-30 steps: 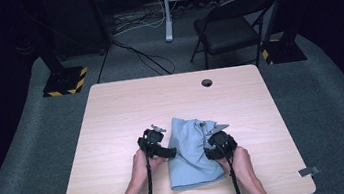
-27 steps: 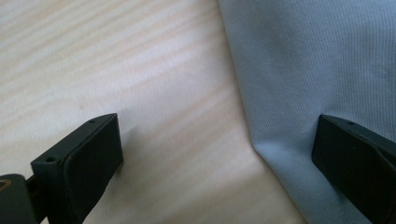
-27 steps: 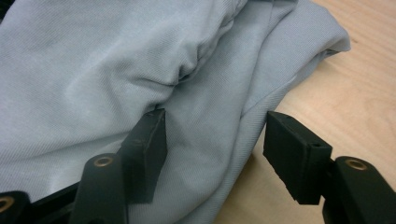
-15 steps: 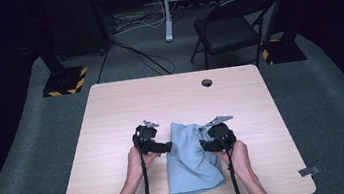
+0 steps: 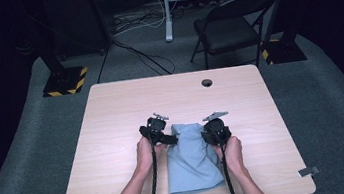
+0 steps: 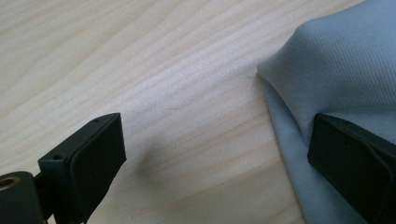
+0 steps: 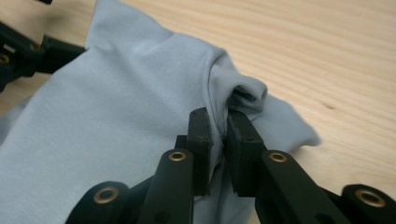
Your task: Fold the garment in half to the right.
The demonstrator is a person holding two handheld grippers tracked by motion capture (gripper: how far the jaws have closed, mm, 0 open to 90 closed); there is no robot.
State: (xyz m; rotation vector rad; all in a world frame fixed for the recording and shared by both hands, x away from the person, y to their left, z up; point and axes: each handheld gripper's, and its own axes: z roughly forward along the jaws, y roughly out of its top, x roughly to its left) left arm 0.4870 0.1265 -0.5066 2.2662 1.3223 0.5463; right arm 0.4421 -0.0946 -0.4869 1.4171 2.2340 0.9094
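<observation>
Item under handling: one light blue cloth lying on the pale wood counter. In the high view it sits just below the counter's centre, running from there toward the 6 o'clock edge, with its lower part flat and its upper end gathered into folds between the two grippers.

Right gripper: in the high view it stands at the 2 o'clock corner of the cloth, held in the person's right hand. In the right gripper view its fingers have just been closing and now pinch a raised fold of the cloth between them; the fabric bunches up into a small loop just beyond the tips. Grip confirmed on the cloth.

Left gripper: in the high view it stands at the 10 o'clock corner of the cloth, held in the person's left hand. In the left gripper view its fingers stand wide apart. One finger hangs over bare counter; the other lies at 4 o'clock in that view, against the cloth's folded edge. Whether it rests on the fabric or just above it cannot be told. Nothing is clamped between them.

Cables trail from both grippers toward the 6 o'clock edge of the counter.
</observation>
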